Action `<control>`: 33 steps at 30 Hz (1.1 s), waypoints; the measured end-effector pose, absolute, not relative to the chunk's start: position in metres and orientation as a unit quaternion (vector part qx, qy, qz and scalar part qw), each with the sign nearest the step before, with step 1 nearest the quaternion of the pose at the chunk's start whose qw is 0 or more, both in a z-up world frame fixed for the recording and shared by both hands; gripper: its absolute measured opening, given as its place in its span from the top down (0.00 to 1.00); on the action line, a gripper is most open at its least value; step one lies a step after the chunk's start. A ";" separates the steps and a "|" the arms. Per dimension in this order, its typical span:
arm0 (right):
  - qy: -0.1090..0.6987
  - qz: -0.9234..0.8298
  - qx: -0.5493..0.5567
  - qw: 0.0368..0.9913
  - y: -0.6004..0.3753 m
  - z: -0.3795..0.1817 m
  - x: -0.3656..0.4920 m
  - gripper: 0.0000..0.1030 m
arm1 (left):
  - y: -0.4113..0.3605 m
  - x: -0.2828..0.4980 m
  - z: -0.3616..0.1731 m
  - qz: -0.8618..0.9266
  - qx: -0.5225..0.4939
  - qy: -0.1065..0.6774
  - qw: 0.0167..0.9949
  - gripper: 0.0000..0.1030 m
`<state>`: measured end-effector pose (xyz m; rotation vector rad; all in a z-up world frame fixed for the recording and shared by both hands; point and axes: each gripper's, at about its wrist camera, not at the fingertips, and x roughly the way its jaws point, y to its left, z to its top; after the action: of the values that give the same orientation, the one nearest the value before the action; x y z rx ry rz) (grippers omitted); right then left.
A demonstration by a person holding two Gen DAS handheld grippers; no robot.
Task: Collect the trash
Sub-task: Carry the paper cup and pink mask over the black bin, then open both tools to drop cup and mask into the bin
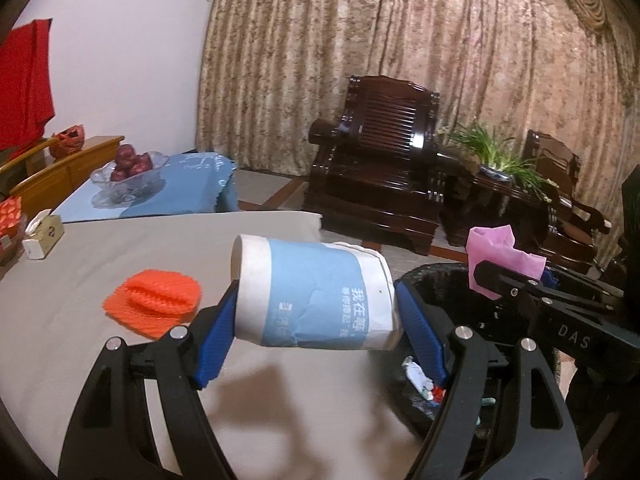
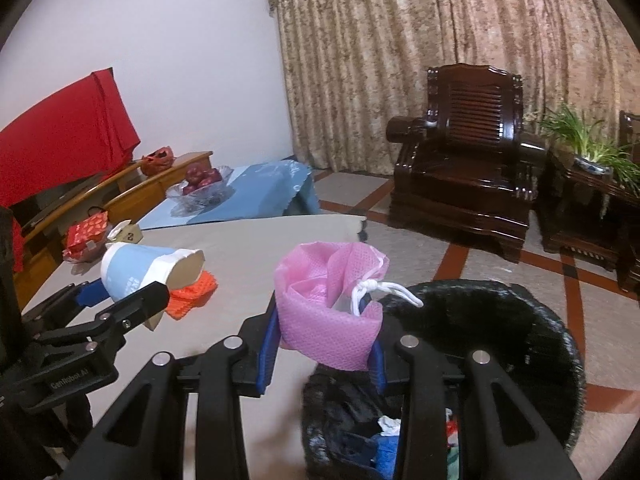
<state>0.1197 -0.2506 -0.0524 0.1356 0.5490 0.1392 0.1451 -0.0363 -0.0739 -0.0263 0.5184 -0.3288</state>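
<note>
Paper cup (image 1: pixel 316 294), white w/ blue band, on its side, clamped end to end in left gripper (image 1: pixel 316 320) above table's edge. Pink non-woven drawstring bag (image 2: pixel 332 312), crumpled, pinched in right gripper (image 2: pixel 324 354) by black-lined trash bin (image 2: pixel 520 320). Orange mesh sleeve (image 1: pixel 154 300) flat on table (image 1: pixel 80 280).

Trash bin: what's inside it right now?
The bin, lined with black plastic, holds crumpled white paper, something blue and red-and-white wrappers. The right gripper and its pink bag cover the rest.

Dark wooden armchair (image 2: pixel 464 160) before patterned curtains (image 2: pixel 420 40) — glass fruit bowl (image 1: pixel 128 172) nearby.
</note>
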 end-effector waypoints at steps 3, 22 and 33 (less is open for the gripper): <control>0.269 0.059 0.069 0.959 -0.261 -0.053 0.113 0.64 | -0.049 0.144 -0.074 -0.175 -0.010 0.255 0.951 0.28; 0.273 -0.018 0.080 0.958 -0.337 -0.061 0.072 0.64 | -0.127 0.138 -0.082 -0.255 0.016 0.252 0.933 0.28; 0.284 -0.044 0.084 0.954 -0.372 -0.072 0.061 0.64 | -0.164 0.136 -0.101 -0.279 0.031 0.260 0.924 0.27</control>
<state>0.0609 -0.3719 -0.0723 0.1708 0.5774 -0.0885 0.1364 -0.1636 -0.1006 0.0646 0.5331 -0.5724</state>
